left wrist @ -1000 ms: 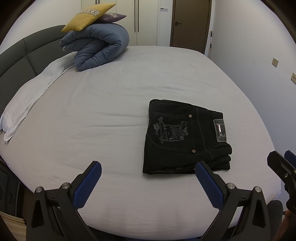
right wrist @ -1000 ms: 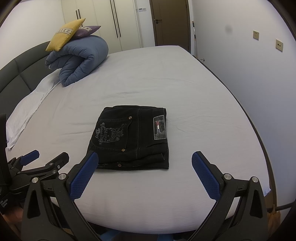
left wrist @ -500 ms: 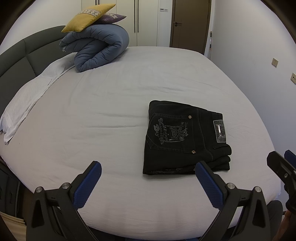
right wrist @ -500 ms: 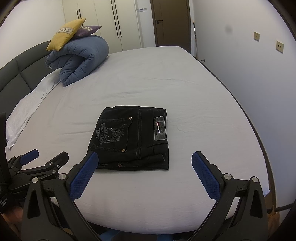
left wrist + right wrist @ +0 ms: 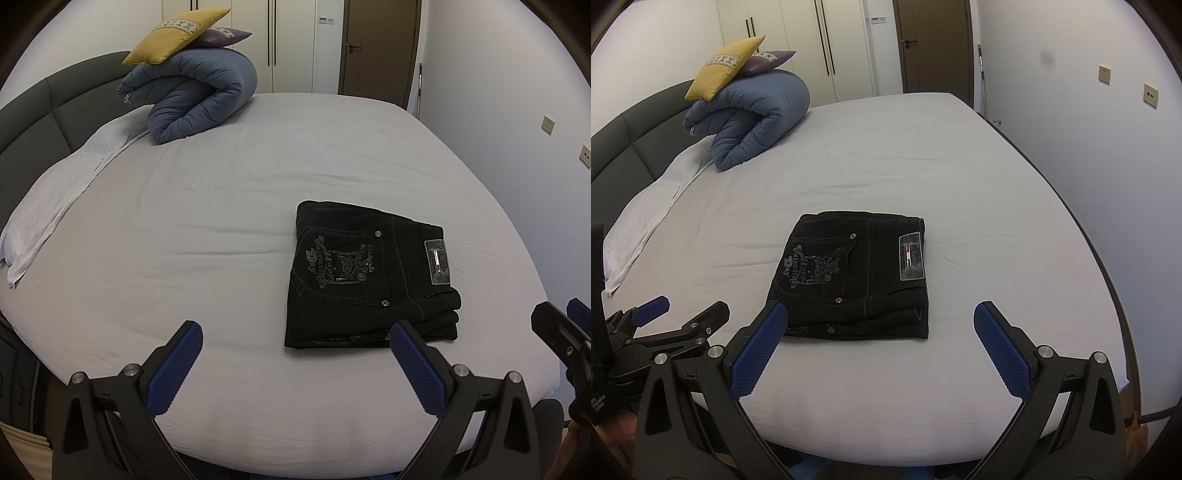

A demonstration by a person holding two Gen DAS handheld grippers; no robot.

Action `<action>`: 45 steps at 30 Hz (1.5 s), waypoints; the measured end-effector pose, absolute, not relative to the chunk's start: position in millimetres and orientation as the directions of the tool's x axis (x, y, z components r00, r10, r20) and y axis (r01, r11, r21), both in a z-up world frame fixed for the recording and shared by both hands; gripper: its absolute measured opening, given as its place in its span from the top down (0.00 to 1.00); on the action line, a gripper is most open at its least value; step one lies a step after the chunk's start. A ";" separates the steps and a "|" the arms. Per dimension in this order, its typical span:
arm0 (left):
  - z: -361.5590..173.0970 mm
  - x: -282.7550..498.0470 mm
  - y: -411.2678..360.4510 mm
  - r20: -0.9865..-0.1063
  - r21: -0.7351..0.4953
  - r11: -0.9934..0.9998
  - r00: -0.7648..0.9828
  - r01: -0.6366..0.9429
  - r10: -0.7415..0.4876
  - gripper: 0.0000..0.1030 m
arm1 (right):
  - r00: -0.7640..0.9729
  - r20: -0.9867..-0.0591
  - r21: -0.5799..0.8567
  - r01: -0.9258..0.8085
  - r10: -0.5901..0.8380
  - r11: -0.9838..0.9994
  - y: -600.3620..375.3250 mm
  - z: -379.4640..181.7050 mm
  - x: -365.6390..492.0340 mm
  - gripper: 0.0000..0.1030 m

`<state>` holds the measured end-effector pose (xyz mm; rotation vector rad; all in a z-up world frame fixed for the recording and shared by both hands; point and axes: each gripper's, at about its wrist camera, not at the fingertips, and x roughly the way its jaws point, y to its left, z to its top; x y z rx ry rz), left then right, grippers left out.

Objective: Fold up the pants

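Note:
Black pants (image 5: pixel 369 273) lie folded into a compact rectangle on the bed's light sheet (image 5: pixel 221 206), back pocket and waist patch facing up. They also show in the right wrist view (image 5: pixel 853 277). My left gripper (image 5: pixel 295 332) is open and empty, held above the near edge of the bed, to the left of the pants. My right gripper (image 5: pixel 881 314) is open and empty, held just short of the pants' near edge. The right gripper shows at the right edge of the left wrist view (image 5: pixel 561 328), and the left gripper at the lower left of the right wrist view (image 5: pixel 679 310).
A rolled blue duvet (image 5: pixel 195 96) with a yellow cushion (image 5: pixel 177 33) and a purple cushion on top sits at the far left of the bed. A white towel (image 5: pixel 55 192) lies along the dark headboard (image 5: pixel 37 114). A wall stands close on the right (image 5: pixel 1089 147).

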<state>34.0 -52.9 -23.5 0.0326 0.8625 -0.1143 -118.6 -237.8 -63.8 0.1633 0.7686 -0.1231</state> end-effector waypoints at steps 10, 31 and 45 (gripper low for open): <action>-22.9 34.5 -52.6 -0.761 -0.019 0.993 0.643 0.113 -0.088 0.00 | 0.711 -0.702 0.097 0.159 -0.045 0.983 -238.4 -63.6 -115.7 0.00; -21.4 34.4 -51.8 -0.763 -0.025 0.994 0.640 0.108 -0.088 0.00 | 0.707 -0.706 0.095 0.151 -0.041 0.984 -238.1 -65.9 -115.1 0.00; -22.9 34.6 -51.3 -0.764 -0.028 0.994 0.639 0.102 -0.087 0.00 | 0.706 -0.707 0.094 0.150 -0.040 0.984 -237.1 -66.6 -117.1 0.00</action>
